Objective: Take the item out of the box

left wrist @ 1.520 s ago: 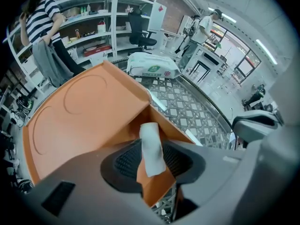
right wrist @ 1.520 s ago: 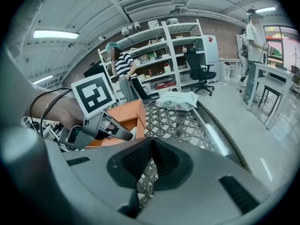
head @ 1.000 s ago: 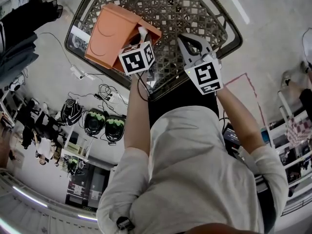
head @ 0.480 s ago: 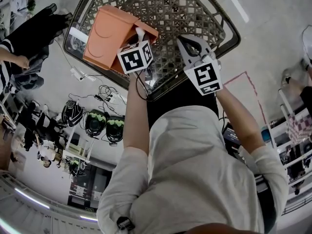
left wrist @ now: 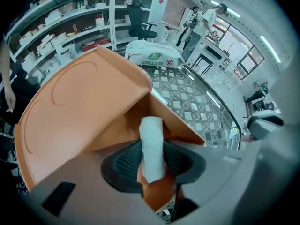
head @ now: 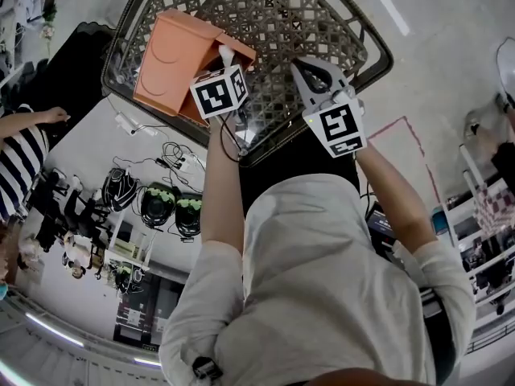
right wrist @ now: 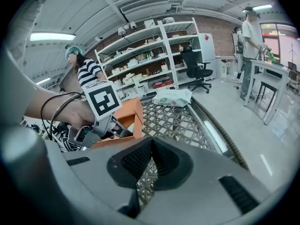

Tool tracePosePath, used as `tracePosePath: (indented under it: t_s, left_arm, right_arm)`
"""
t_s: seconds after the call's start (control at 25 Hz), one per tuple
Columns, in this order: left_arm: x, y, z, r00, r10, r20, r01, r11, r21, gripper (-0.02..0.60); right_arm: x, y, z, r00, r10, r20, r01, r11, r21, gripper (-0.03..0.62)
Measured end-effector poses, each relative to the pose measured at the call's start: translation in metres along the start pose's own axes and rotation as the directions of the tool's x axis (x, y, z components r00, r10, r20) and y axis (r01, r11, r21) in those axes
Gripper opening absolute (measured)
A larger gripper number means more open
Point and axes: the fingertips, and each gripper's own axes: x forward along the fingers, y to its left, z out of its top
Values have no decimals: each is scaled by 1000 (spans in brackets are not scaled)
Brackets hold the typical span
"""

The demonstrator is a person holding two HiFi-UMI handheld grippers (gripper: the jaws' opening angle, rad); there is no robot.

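An orange box (head: pixel 173 55) lies on the lattice table, its lid swung open (left wrist: pixel 79 102). My left gripper (left wrist: pixel 152 161) is at the box's open mouth and is shut on a white rolled item (left wrist: pixel 152 144), which sticks up between the pads. An orange flap shows just below the jaws. In the head view the white item (head: pixel 226 54) pokes out beyond the left gripper (head: pixel 230 64). My right gripper (right wrist: pixel 151 161) hovers over the table to the right of the box, shut with nothing in it; in the head view the right gripper (head: pixel 304 69) stays apart from the box.
The round woven-lattice table (head: pixel 314 14) has a raised rim (right wrist: pixel 220 135). A white packet with a green label (left wrist: pixel 154 54) lies at its far side. Cables and helmets (head: pixel 165 199) are on the floor on the left. Shelves, an office chair (right wrist: pixel 197 71) and people stand around.
The left gripper with the white item and the box have shifted slightly left in the head view. A person in a striped shirt has come in at the left. The right gripper is unmoved.
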Motion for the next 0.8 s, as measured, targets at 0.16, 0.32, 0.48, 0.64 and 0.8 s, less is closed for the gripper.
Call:
tracePosePath:
  t_s: [0.16, 0.32, 0.48, 0.64, 0.8]
  left_arm:
    - [-2, 3, -2, 1000, 16, -3, -16, 1000, 10, 137]
    - [-9, 3, -1, 1000, 24, 8, -24, 1000, 17, 137]
    - [-16, 1, 1, 999, 27, 26, -28, 999, 32, 137]
    - [-25, 2, 3, 998, 33, 45, -34, 999, 30, 137]
    - [-38, 3, 3, 997, 37, 70, -39, 999, 27, 137]
  right_arm:
    - [-1, 1, -1, 1000, -1, 3, 1, 1000, -1, 3]
    - [-6, 3, 2, 1000, 1, 9, -1, 1000, -5, 4]
    - [-9, 6, 4, 1000, 3, 15, -3, 1000, -12, 3]
    - [-9, 13, 8, 1000, 11, 20, -10, 1000, -20, 3]
    - [-9, 21, 16, 999, 19, 32, -18, 999, -31, 3]
